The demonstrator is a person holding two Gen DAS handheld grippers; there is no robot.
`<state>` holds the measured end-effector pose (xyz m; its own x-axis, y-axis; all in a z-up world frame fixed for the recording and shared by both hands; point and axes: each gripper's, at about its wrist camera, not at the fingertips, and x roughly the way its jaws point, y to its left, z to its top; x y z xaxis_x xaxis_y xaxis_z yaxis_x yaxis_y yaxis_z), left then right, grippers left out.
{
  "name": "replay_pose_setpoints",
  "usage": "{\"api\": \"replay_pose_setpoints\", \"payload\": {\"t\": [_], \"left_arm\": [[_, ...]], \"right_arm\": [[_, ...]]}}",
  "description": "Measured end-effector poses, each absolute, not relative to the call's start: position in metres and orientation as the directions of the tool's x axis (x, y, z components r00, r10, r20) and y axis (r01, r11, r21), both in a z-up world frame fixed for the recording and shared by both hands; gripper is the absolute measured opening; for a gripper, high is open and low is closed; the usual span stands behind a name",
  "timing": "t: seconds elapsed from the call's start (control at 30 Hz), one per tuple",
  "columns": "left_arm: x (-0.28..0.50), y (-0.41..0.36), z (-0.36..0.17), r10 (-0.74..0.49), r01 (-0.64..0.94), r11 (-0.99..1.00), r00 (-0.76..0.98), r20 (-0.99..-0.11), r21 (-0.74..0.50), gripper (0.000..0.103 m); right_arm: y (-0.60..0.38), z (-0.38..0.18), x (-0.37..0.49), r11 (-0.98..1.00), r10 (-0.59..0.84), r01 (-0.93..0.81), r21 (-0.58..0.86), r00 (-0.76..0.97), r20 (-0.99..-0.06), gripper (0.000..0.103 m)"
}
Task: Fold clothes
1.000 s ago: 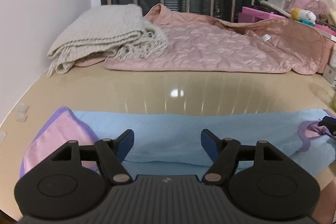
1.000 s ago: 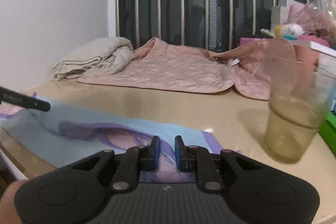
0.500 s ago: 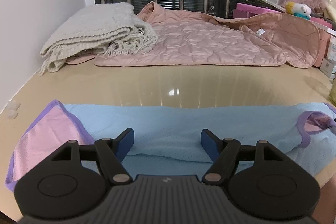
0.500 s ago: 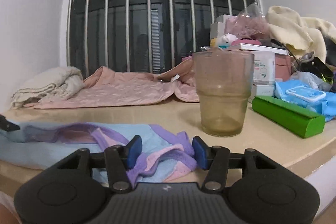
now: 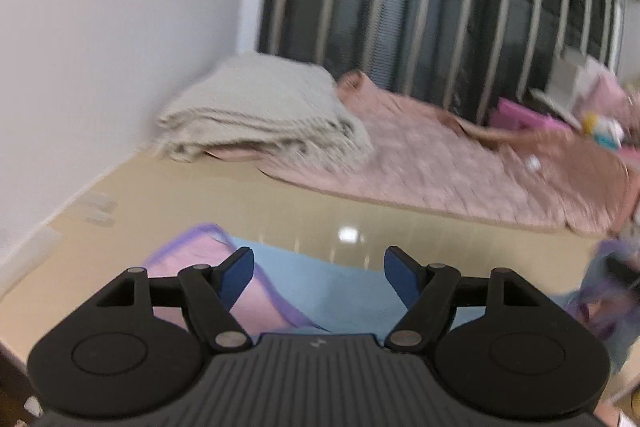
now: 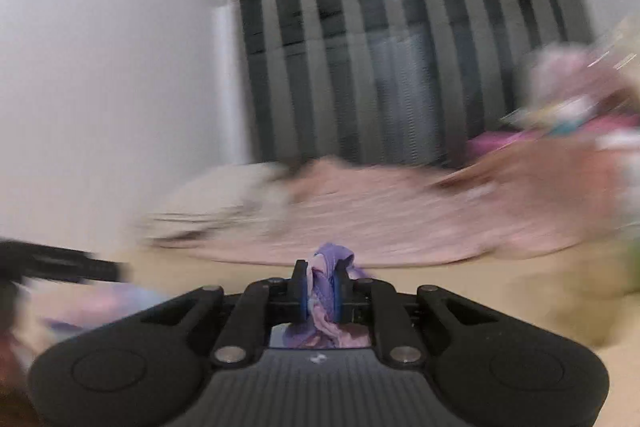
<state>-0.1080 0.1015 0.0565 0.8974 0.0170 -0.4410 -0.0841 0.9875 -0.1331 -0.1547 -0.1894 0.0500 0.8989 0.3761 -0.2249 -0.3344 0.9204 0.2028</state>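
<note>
My left gripper (image 5: 319, 273) hangs low over the glossy beige tabletop (image 5: 248, 207), its blue-padded fingers (image 5: 236, 273) spread wide apart with nothing between them. Directly under and ahead of those fingers lies the light blue knit garment with pink panels and purple trim (image 5: 328, 291), flat on the tabletop; its pink, purple-edged end sits just beside my left finger, on the outer side. Off to the far side of my right finger, the garment's other end is bunched and lifted, blurred.

My right gripper (image 6: 323, 291) has its fingers (image 6: 301, 293) pressed together on a bunch of that same garment (image 6: 324, 301): purple trim and pink fabric are squeezed between the pads, with a tuft poking up past the fingertips and more hanging below. This view is heavily smeared, so the rest of the cloth off to the left of my fingers shows only as a pale blur.

Well beyond both pairs of fingers, against the barred dark window (image 5: 440, 7), a folded cream woven blanket with a fringe (image 5: 260, 115) rests on the edge of a spread pink quilted cover (image 5: 460, 167). The white wall (image 5: 120, 27) runs along to the left of my fingers.
</note>
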Motion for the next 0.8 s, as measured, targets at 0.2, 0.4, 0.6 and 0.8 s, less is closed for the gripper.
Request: {"api": "replay_pose_setpoints", "payload": {"t": [0.2,0.4,0.6,0.8], "left_arm": [[-0.124,0.127,0.055,0.066,-0.154,0.975,0.889,-0.453,-0.161,0.078],[-0.131,0.144,0.043,0.106,-0.212,0.961,0.874,-0.475,-0.176,0.078],[-0.133,0.153,0.031,0.169,-0.275,0.949,0.855,-0.491,-0.153,0.078],[-0.135,0.149,0.024,0.399,-0.432,0.901,0.784,-0.476,0.044,0.079]], "right_arm": [[-0.092,0.012,-0.118,0.895,0.445,-0.385,0.226,0.814,-0.373,0.019],[-0.108,0.027,-0.146,0.852,0.52,-0.473,0.225,0.815,-0.254,0.052],[-0.157,0.04,-0.17,0.921,0.388,-0.375,0.108,0.909,-0.151,0.038],[-0.135,0.013,-0.133,0.923,0.341,-0.384,-0.035,0.854,-0.394,0.026]]}}
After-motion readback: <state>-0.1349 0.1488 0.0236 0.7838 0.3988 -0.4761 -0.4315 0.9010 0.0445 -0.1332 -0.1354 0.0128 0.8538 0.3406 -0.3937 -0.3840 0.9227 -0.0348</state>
